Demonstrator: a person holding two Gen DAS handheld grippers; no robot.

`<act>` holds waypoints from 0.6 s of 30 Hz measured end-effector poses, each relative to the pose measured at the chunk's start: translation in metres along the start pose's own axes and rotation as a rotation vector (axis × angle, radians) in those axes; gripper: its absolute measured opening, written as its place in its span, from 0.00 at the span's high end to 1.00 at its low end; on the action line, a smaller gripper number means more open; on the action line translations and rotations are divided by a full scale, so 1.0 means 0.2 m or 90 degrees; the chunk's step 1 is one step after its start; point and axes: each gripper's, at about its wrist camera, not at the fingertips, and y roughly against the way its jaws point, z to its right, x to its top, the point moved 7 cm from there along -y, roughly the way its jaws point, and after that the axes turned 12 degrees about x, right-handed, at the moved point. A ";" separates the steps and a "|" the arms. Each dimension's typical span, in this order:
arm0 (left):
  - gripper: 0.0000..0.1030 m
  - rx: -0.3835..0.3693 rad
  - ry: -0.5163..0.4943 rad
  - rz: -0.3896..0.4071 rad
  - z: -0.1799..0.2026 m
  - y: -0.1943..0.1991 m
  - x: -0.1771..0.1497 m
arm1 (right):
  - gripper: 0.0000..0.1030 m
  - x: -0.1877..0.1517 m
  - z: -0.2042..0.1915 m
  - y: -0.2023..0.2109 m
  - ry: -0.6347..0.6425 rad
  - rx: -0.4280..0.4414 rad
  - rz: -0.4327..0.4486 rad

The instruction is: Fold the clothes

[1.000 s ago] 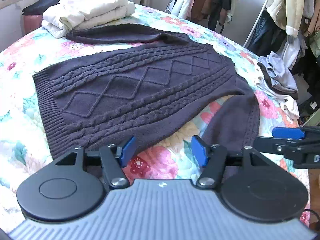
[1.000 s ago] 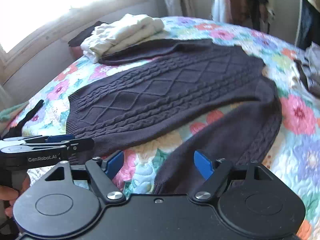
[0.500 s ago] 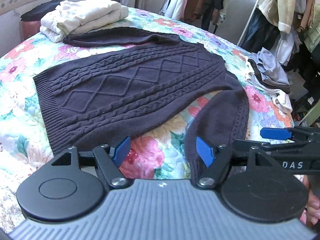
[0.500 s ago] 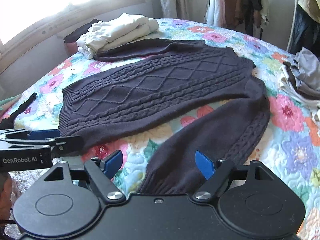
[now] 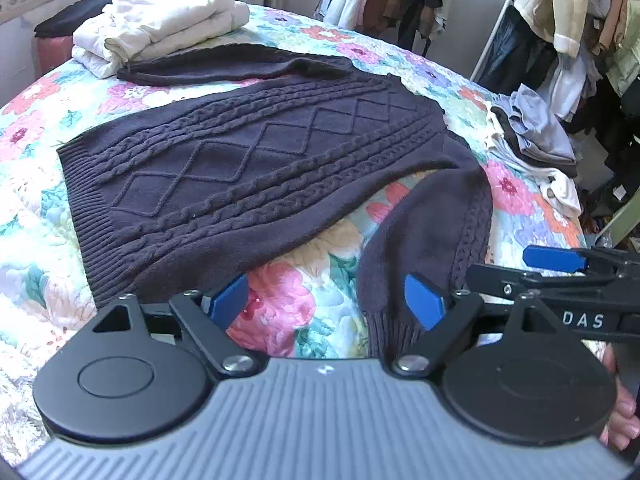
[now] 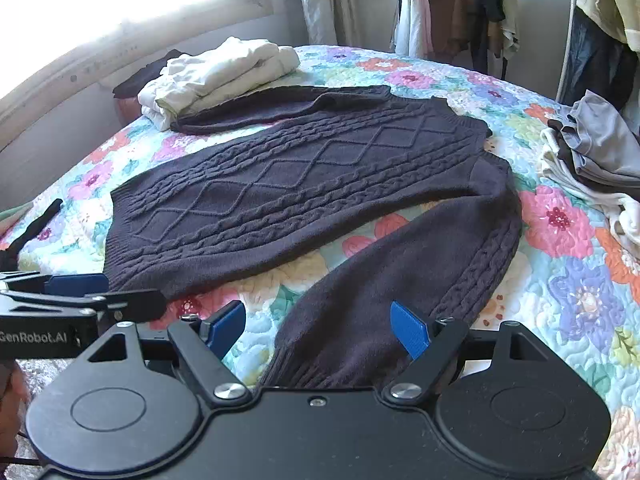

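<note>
Floral quilt (image 5: 280, 320) over bed, beneath both claws. Dark purple cable-knit sweater (image 5: 248, 168) laid flat ahead of both claws, hem toward left, near sleeve (image 6: 400, 288) running back to right claw (image 6: 318, 330), cuff between its parted blue fingers, nothing gripped. Left claw (image 5: 326, 302) likewise spread, empty, over bare quilt between hem corner and cuff. Folded cream garments (image 6: 220, 76) far beyond sweater, touching far sleeve. Heap of grey and white clothes (image 6: 592, 160) ahead-right of right claw.
</note>
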 end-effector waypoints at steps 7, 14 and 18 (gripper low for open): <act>0.07 0.003 -0.011 -0.005 0.02 -0.01 -0.01 | 0.19 0.00 0.01 0.00 -0.003 -0.004 0.001; 0.00 0.024 -0.015 -0.002 0.01 -0.01 0.00 | 0.19 0.00 0.00 0.03 0.023 -0.028 0.011; 0.00 0.051 -0.037 0.002 0.01 -0.01 0.00 | 0.19 0.00 0.00 0.03 0.016 -0.019 0.013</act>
